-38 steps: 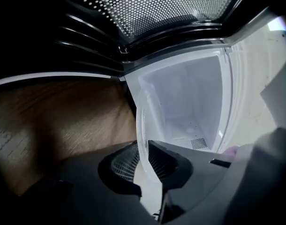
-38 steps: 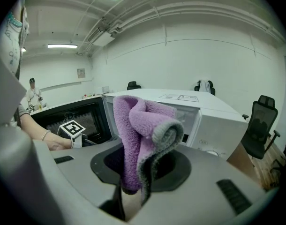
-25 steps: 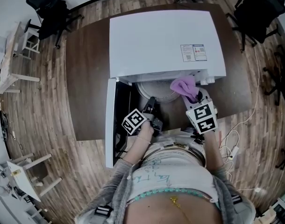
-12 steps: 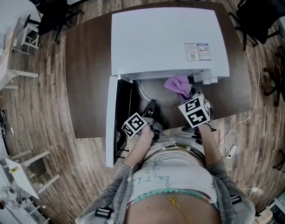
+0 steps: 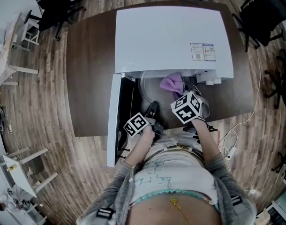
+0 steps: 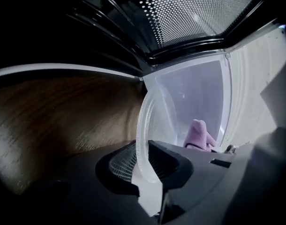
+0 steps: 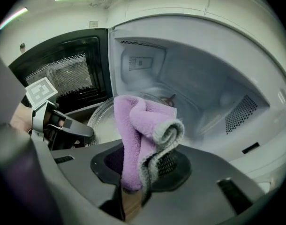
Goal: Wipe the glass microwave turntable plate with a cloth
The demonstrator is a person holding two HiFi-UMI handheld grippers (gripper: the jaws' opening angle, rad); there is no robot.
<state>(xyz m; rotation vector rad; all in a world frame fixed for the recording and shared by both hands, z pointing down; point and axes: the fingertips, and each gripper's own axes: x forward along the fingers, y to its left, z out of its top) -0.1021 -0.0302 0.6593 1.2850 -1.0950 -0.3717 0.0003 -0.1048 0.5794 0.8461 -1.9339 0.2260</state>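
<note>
clear glossy glass for the turntable plate [image 6: 144, 121]; soft fuzzy purple cloth [image 7: 136, 135], grey at the hem; smooth white microwave [image 5: 171, 36] casing; perforated dark metal in its door [image 6: 190, 8]; matt brown wood grain on desk [image 5: 89, 78] and floor [image 5: 44, 125].

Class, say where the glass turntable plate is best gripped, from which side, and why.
I'd grip the thin rim of the glass turntable plate at its near edge, coming from the open front of the microwave, one pad above, one below. The disc is wide and smooth; only that edge faces outward.
</note>
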